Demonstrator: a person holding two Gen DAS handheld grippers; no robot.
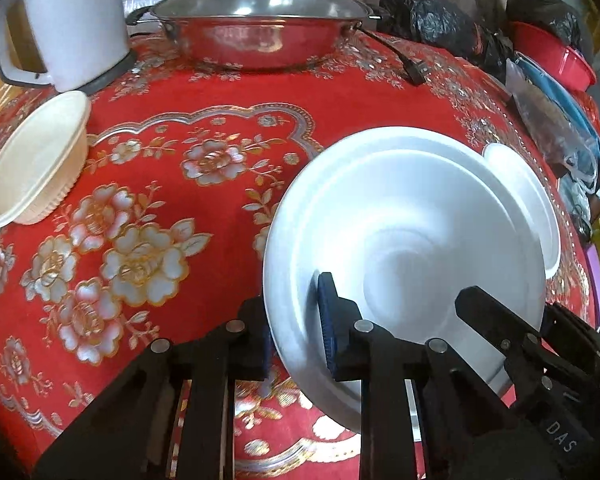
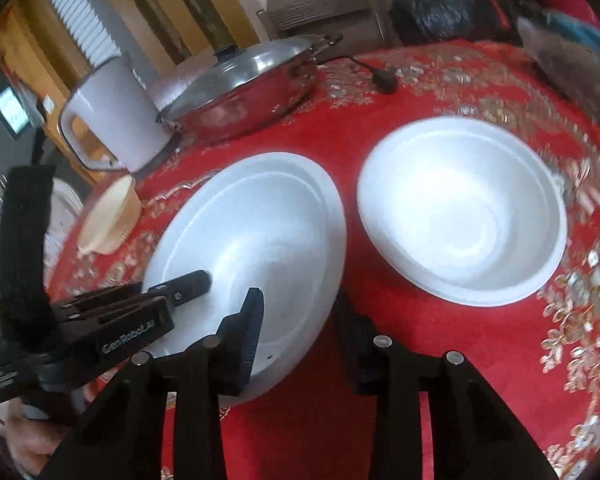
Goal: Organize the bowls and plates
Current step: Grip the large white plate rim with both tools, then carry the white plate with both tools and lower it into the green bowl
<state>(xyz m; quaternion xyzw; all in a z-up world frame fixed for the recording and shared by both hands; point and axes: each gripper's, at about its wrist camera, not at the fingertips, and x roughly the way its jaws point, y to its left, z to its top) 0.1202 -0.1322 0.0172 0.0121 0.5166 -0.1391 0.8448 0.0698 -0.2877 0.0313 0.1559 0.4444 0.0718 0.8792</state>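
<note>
Bowls unstacked yet; my left gripper [image 1: 298,320] and right gripper [image 2: 300,320] both clamp the near white bowl's [image 2: 260,216] rim; second white bowl [image 2: 460,208] waits beside.

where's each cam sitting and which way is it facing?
Left wrist: on the left claw, looking steeply down at the near white bowl whose rim it clamps; right claw intrudes.
Right wrist: on the right claw, gripping that bowl; left claw shows.
Shared: bowl, second white bowl, steel pan.
</note>
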